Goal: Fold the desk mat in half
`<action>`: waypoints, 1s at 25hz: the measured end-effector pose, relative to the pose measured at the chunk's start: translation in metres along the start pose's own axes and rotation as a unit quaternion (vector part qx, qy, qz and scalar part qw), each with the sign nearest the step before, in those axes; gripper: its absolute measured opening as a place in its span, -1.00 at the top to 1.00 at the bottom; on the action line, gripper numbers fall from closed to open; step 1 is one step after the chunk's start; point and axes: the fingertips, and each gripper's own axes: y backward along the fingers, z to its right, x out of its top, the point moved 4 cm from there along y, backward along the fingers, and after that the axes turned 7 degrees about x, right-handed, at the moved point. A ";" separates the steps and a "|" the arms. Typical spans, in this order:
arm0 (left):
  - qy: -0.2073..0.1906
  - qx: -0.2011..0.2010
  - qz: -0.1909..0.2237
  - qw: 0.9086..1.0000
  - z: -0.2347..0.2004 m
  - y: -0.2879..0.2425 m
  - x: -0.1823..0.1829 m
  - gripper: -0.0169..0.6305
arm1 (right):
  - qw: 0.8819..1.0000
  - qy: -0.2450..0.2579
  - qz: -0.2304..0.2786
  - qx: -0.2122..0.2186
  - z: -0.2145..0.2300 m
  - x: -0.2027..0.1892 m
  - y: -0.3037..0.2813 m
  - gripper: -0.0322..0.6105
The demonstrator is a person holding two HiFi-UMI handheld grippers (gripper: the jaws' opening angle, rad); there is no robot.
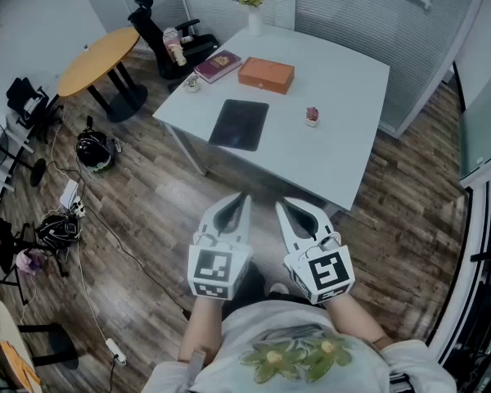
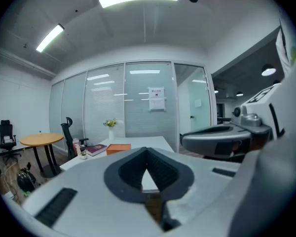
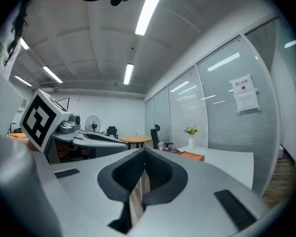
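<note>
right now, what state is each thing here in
desk mat: unfolded, lying flat on the white table
left gripper: jaws shut, empty, not touching the mat
right gripper: jaws shut, empty, not touching the mat
orange box: closed
book: closed, lying flat
flower vase: upright

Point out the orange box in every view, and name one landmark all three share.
Head view: orange box upper centre, on the white table's far side.
Left gripper view: left of centre, small, on the tabletop.
Right gripper view: right of centre, small, on the tabletop.
Shared landmark: the vase of yellow flowers, behind the box in each view.
</note>
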 end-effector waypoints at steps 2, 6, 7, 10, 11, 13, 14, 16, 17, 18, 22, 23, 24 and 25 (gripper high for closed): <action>-0.005 -0.004 0.000 1.000 -0.008 -0.011 -0.001 0.93 | 1.000 -0.002 0.002 0.001 0.005 0.000 -0.013 0.85; -0.020 -0.016 -0.002 1.000 -0.024 -0.027 -0.001 0.93 | 1.000 -0.001 -0.003 0.000 0.011 -0.001 -0.035 0.85; -0.022 -0.019 -0.003 1.000 -0.028 -0.030 -0.001 0.93 | 1.000 -0.001 -0.004 -0.001 0.013 -0.001 -0.041 0.85; -0.024 -0.033 -0.009 0.999 -0.043 -0.044 -0.002 0.93 | 1.000 -0.001 -0.008 -0.006 0.019 0.002 -0.059 0.85; -0.025 -0.036 -0.011 0.999 -0.049 -0.049 -0.003 0.93 | 1.000 -0.001 -0.010 -0.008 0.021 0.003 -0.065 0.85; -0.028 -0.040 -0.015 0.999 -0.059 -0.058 -0.004 0.93 | 1.000 -0.003 -0.015 -0.010 0.026 0.004 -0.076 0.85; -0.028 -0.041 -0.017 0.999 -0.064 -0.062 -0.005 0.93 | 1.000 -0.003 -0.018 -0.011 0.027 0.004 -0.081 0.84; -0.024 -0.045 -0.019 0.998 -0.075 -0.069 -0.006 0.93 | 1.000 -0.002 -0.025 -0.016 0.031 0.003 -0.091 0.84; -0.023 -0.047 -0.019 0.998 -0.081 -0.073 -0.006 0.92 | 0.999 -0.001 -0.029 -0.019 0.034 0.002 -0.095 0.84; -0.022 -0.050 -0.020 0.998 -0.086 -0.076 -0.006 0.88 | 0.999 0.000 -0.033 -0.023 0.036 0.001 -0.099 0.84; -0.040 -0.078 -0.032 0.996 -0.104 -0.089 -0.008 0.47 | 0.998 0.005 -0.049 -0.032 0.045 0.000 -0.116 0.83; -0.047 -0.083 -0.035 0.995 -0.109 -0.093 -0.009 0.38 | 0.998 0.004 -0.053 -0.032 0.048 -0.001 -0.121 0.78; -0.055 -0.087 -0.037 0.994 -0.114 -0.096 -0.010 0.31 | 0.998 0.002 -0.058 -0.031 0.050 -0.002 -0.127 0.65; -0.061 -0.090 -0.039 0.993 -0.120 -0.100 -0.011 0.28 | 0.998 -0.001 -0.064 -0.030 0.053 -0.005 -0.133 0.50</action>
